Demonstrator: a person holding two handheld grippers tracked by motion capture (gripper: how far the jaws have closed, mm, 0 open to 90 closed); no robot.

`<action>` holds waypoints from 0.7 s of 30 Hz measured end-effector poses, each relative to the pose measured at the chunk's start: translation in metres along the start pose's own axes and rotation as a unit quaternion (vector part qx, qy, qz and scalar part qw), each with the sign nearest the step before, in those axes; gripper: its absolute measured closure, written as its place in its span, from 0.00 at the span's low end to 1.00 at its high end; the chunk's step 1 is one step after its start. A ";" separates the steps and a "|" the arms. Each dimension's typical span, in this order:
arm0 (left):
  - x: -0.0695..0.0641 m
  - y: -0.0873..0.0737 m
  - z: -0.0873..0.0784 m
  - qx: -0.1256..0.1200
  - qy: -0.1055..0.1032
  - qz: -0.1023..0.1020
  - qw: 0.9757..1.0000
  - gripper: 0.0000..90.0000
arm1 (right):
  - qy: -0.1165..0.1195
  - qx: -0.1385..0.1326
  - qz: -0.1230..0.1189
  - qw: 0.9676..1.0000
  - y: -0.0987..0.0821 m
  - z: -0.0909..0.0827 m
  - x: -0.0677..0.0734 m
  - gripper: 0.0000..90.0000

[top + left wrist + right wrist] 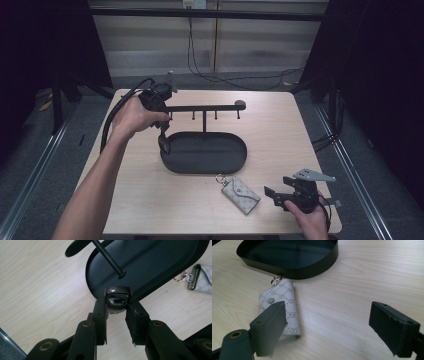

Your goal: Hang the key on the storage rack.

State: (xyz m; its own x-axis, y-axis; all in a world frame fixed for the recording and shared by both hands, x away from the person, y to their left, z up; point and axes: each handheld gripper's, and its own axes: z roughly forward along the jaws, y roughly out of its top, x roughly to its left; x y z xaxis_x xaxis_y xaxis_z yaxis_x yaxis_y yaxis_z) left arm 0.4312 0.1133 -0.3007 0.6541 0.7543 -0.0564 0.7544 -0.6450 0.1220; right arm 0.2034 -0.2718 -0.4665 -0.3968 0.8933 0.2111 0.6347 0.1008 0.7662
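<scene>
Hand-held gripper (161,131) — tilted down, clamping dark keyring (118,298).

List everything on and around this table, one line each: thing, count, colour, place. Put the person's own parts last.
Table: one, light wood, centre of the high view.
Oval tray: one, black, middle of the table.
Hook rack: one, black, a post rising from the tray with a crossbar and small pegs.
Dark brown key fob: one, glossy, clamped in the left gripper over the tray's edge.
Key pouch: one, grey patterned with a metal ring, flat on the table in front of the tray.
Cables: several, black, on the floor behind the table.
Left gripper: one, black, shut on the fob.
Right gripper: one, black, jaws wide apart, just right of the pouch.
Forearms and hands: two, entering from the bottom edge.
</scene>
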 end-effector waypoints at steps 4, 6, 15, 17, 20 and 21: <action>-0.001 0.005 0.006 0.005 -0.006 -0.002 1.000 0.79 | 0.003 0.003 -0.001 1.000 0.000 0.001 0.000 0.15; -0.001 0.007 0.007 0.005 -0.004 -0.005 1.000 0.79 | 0.002 0.003 -0.002 1.000 0.000 0.001 0.000 0.15; -0.003 0.015 0.006 0.001 0.000 -0.003 1.000 0.79 | 0.003 0.004 -0.002 1.000 0.000 0.001 0.000 0.15; -0.004 0.016 0.006 -0.001 0.002 -0.005 1.000 0.79 | 0.004 0.005 -0.002 1.000 0.000 0.001 0.000 0.15; -0.003 0.019 0.008 -0.005 0.006 -0.014 1.000 0.79 | 0.004 0.004 -0.004 1.000 0.000 0.001 0.001 0.15; -0.001 0.020 0.011 -0.001 0.004 -0.020 1.000 0.79 | 0.004 0.004 -0.004 1.000 0.000 0.000 0.001 0.15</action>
State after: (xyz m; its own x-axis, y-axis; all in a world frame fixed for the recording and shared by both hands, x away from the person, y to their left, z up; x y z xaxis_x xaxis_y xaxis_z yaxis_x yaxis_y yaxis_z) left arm 0.4459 0.0984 -0.3091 0.6222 0.7810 -0.0527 0.7802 -0.6133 0.1228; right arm 0.2033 -0.2712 -0.4667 -0.4076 0.8886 0.2102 0.6369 0.1117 0.7628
